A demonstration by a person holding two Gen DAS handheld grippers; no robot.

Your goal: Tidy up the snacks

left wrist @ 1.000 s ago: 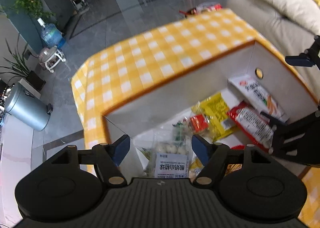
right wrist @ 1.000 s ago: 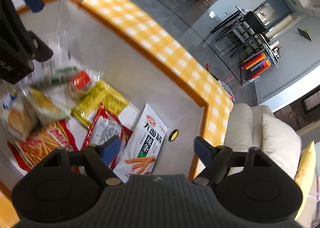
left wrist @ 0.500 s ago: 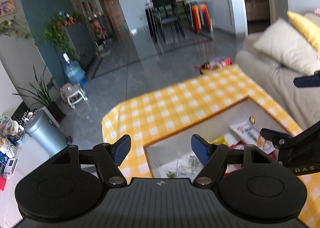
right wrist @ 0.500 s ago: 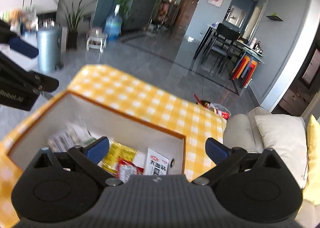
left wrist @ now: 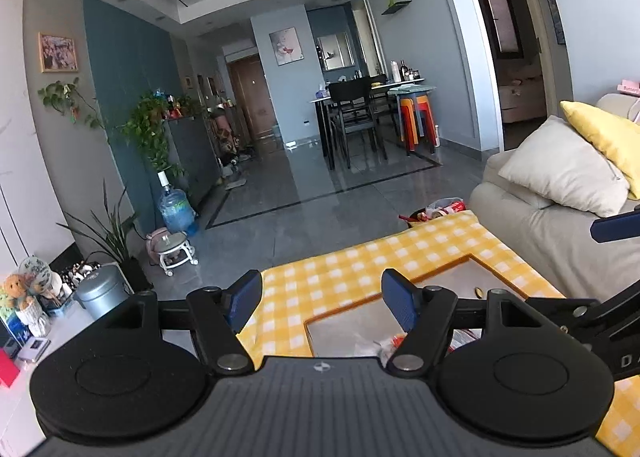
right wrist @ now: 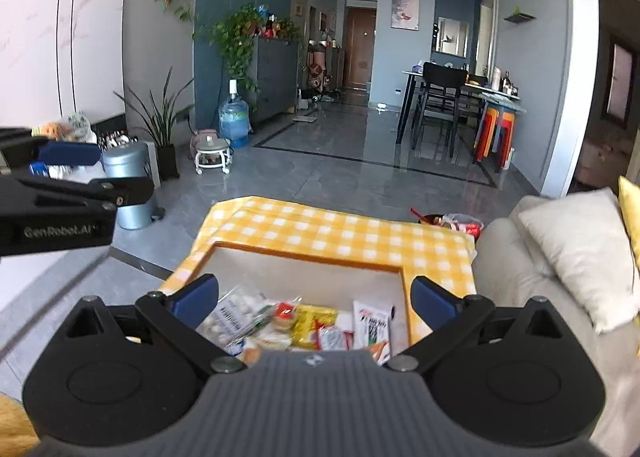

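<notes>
Several snack packets (right wrist: 304, 321) lie inside a white box (right wrist: 304, 277) with an orange rim, set into a yellow checked cloth (right wrist: 320, 229). Among them are a clear bag of white pieces (right wrist: 236, 309), a yellow packet (right wrist: 312, 321) and a white packet with carrot print (right wrist: 374, 327). My right gripper (right wrist: 314, 299) hangs open above the box with nothing between its fingers. My left gripper (left wrist: 322, 301) is open and empty too, raised over the box's near corner (left wrist: 316, 327). The box's contents are mostly hidden in the left wrist view.
A beige sofa (left wrist: 560, 217) with a white cushion (right wrist: 576, 245) and a yellow one stands to the right. A bag of snacks (right wrist: 456, 223) sits past the cloth's far edge. A grey bin (right wrist: 128, 181), plants and a water bottle (right wrist: 234, 121) stand left on the floor.
Both grippers have risen and tilted up away from the box, so the room now fills the views. The right gripper's fingers have spread wider. Nothing was picked up.
</notes>
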